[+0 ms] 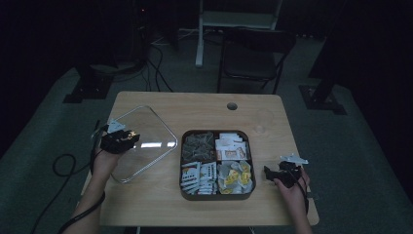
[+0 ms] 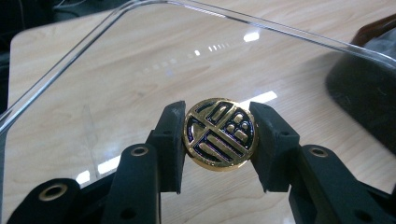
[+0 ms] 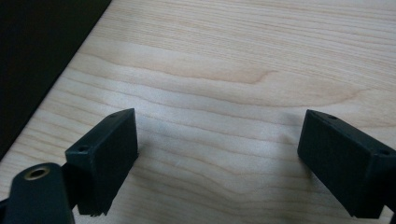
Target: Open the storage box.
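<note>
Left tongs (image 2: 218,135): mine, closed on a round gold-and-black knob (image 2: 219,134), one pad on each side of its rim; in the high view they sit over the left part of the bench (image 1: 117,138).
Knob: belongs to the clear lid (image 2: 140,70); its patterned face turns toward the left gripper view, seated in the middle of the pane.
Clear lid: a square pane with rounded corners, seen in the high view (image 1: 146,127) over the bench's left half, just beside the tray; its near corner looks to be on the wood, whether the whole lid lies flat I cannot tell.
Right tongs (image 3: 217,158): mine, spread wide with nothing between the pads, low over bare wood; in the high view (image 1: 270,171) they point at the tray's right wall from just beside it.
Tray (image 1: 181,161): dark, square, uncovered, four compartments; far left holds dark packets, far right white-and-orange packets, near left white sachets, near right yellow-and-white wrapped pieces.
Between the two tongs: the tray itself.
Bench (image 1: 204,105): pale wood, with a round cable hole (image 1: 232,106) near its far edge.
Beyond the bench: a dark folding chair (image 1: 253,56), cables on the floor (image 1: 160,68).
Trailing: a black cable (image 1: 63,163) off the bench's left edge.
</note>
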A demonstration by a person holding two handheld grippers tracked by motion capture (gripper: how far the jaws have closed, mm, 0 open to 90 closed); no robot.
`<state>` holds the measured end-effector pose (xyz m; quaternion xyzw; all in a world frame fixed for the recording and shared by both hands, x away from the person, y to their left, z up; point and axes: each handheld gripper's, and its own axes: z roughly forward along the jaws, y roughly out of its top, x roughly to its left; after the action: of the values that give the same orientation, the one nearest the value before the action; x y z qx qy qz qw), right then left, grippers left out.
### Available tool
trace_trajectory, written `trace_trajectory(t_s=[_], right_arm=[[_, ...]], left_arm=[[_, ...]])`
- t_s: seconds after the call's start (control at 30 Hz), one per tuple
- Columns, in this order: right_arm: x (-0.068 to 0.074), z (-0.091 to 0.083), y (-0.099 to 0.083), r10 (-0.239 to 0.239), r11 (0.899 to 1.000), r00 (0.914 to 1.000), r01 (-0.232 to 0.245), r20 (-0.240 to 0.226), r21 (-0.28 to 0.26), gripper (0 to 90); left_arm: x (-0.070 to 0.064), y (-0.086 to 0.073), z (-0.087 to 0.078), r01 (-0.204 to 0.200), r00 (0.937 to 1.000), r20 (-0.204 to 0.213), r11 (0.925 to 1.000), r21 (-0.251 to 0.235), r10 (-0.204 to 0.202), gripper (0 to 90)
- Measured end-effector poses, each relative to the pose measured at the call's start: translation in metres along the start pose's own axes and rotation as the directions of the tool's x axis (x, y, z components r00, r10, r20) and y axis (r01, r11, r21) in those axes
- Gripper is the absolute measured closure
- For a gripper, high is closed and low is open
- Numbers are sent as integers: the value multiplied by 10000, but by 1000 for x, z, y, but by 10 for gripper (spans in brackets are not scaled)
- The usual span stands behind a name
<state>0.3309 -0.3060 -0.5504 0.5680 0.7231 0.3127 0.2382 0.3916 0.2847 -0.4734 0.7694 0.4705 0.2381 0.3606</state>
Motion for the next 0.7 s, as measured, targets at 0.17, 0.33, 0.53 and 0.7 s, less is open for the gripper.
trace_trajectory(t_s=[0.17,0.33,0.53,0.7], right_arm=[[0,0,0,-3,10000,10000,3,0,3,117],[0,0,0,-3,10000,10000,3,0,-2,117],[0,0,0,-3,10000,10000,3,2,2,117],[0,0,0,-3,10000,10000,3,1,1,117]], left_arm=[[-1,-11,18,161,9999,-35,9996,253,-160,596],[-1,-17,31,484,9988,64,9982,347,-487,596],[1,-20,41,688,9976,19,9969,378,-689,596],[3,-22,49,816,9966,43,9958,405,-818,596]])
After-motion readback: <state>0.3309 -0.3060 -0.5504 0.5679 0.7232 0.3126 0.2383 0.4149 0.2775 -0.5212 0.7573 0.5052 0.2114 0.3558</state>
